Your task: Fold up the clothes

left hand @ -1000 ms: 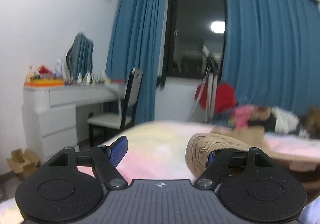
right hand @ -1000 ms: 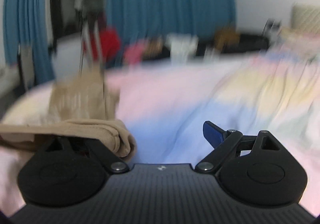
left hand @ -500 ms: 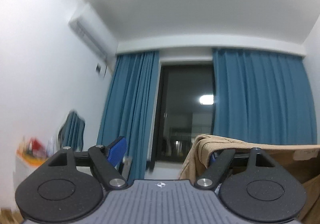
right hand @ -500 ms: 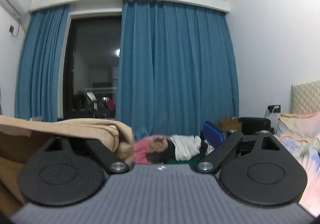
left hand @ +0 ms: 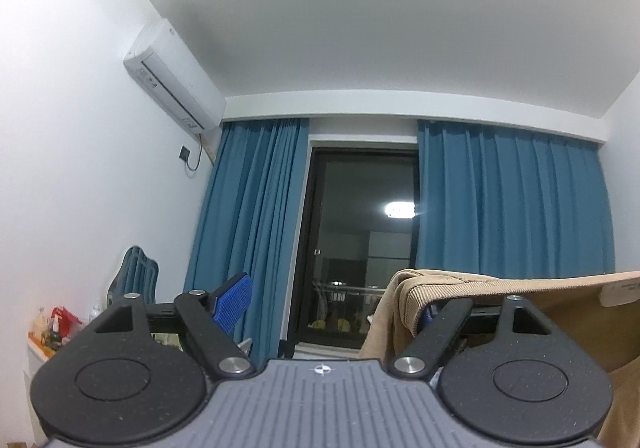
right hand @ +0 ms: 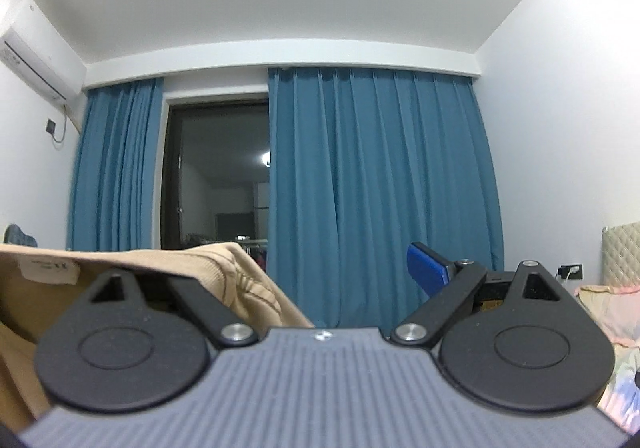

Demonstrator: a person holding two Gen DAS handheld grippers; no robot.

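A tan corduroy garment (left hand: pixel 440 288) hangs between my two raised grippers. In the left wrist view it drapes over the right finger of my left gripper (left hand: pixel 328 304), hiding that pad. The blue left pad (left hand: pixel 234 298) stands bare and far from it, so the jaws are open. In the right wrist view the same garment (right hand: pixel 200 264), with a white label (right hand: pixel 48 270), lies over the left finger of my right gripper (right hand: pixel 324 272). Its blue right pad (right hand: pixel 426 268) is free and wide apart. Nothing sits between either pair of pads.
Blue curtains (right hand: pixel 380 187) frame a dark glass door (left hand: pixel 360 256) straight ahead. An air conditioner (left hand: pixel 172 75) hangs high on the left wall. A desk with clutter (left hand: pixel 52 332) is low left. The bed with pastel bedding (right hand: pixel 612 312) and a padded headboard (right hand: pixel 622 248) lies at the right.
Both grippers have risen and tipped upward, lifting the tan garment off the bed. The bed has dropped out of the left view, and the ceiling now fills the top.
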